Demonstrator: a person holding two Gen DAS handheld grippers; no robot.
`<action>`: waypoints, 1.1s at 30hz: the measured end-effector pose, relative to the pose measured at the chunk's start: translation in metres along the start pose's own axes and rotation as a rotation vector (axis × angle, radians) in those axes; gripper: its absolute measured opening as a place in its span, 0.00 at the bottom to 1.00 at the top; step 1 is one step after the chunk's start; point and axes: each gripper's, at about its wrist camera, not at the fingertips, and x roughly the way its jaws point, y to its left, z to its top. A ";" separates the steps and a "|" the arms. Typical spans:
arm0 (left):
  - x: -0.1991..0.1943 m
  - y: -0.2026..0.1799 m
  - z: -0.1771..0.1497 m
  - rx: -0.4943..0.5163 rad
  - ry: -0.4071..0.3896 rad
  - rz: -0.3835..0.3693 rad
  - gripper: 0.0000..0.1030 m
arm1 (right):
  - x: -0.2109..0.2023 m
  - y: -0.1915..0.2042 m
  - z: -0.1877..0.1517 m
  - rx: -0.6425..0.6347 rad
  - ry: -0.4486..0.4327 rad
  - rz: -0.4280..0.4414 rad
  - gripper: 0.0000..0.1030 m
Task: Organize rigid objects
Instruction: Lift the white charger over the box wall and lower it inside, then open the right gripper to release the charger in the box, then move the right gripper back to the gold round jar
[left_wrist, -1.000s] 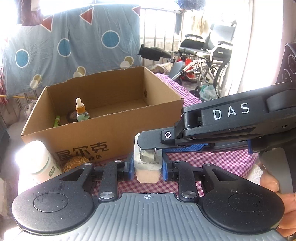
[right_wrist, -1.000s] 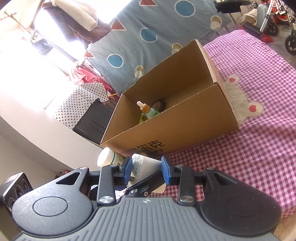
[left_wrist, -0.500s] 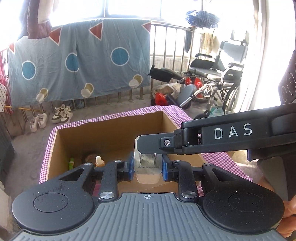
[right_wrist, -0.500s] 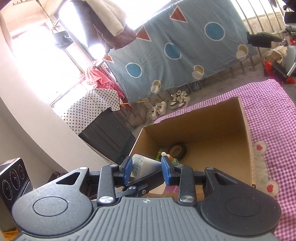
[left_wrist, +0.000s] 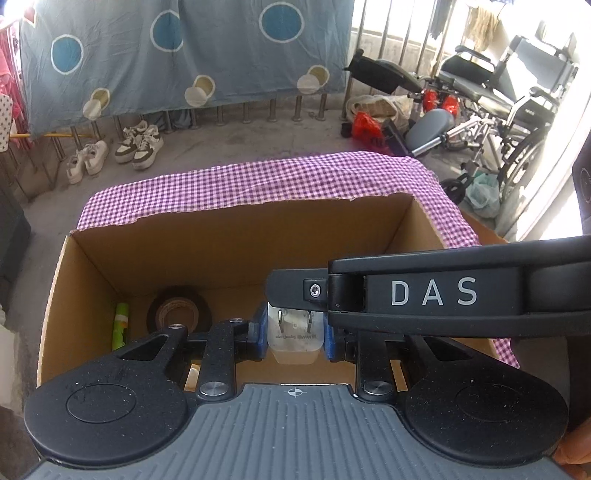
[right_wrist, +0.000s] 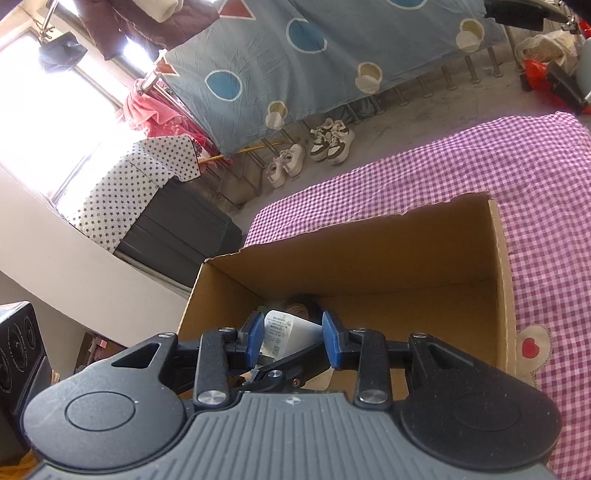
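Note:
My left gripper (left_wrist: 294, 334) is shut on a white plug adapter (left_wrist: 293, 338), prongs facing me, held above the open cardboard box (left_wrist: 236, 236). My right gripper (right_wrist: 290, 338) is shut on the same white adapter (right_wrist: 284, 332), its label side showing, also over the box (right_wrist: 369, 236). The right gripper's black arm marked DAS (left_wrist: 436, 291) crosses the left wrist view from the right. Inside the box lie a roll of dark tape (left_wrist: 179, 310) and a green tube (left_wrist: 121, 325).
The box sits on a purple checked cloth (left_wrist: 258, 181) over a table. Beyond are a blue sheet on railings (left_wrist: 184, 55), shoes (left_wrist: 138, 142) on the floor and a wheelchair (left_wrist: 509, 96). A dark cabinet (right_wrist: 177, 229) stands left.
Both grippers have risen with the adapter and tilted down over the box; the view went from the box's front wall to looking into it from above.

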 end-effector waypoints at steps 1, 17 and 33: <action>0.007 0.003 0.001 -0.010 0.021 0.006 0.26 | 0.009 -0.006 0.004 0.009 0.018 0.001 0.37; 0.026 0.009 0.015 -0.051 0.088 0.044 0.36 | 0.046 -0.024 0.015 0.011 0.061 -0.018 0.37; -0.118 -0.009 -0.060 0.073 -0.162 -0.046 0.96 | -0.124 -0.010 -0.078 -0.056 -0.212 0.078 0.43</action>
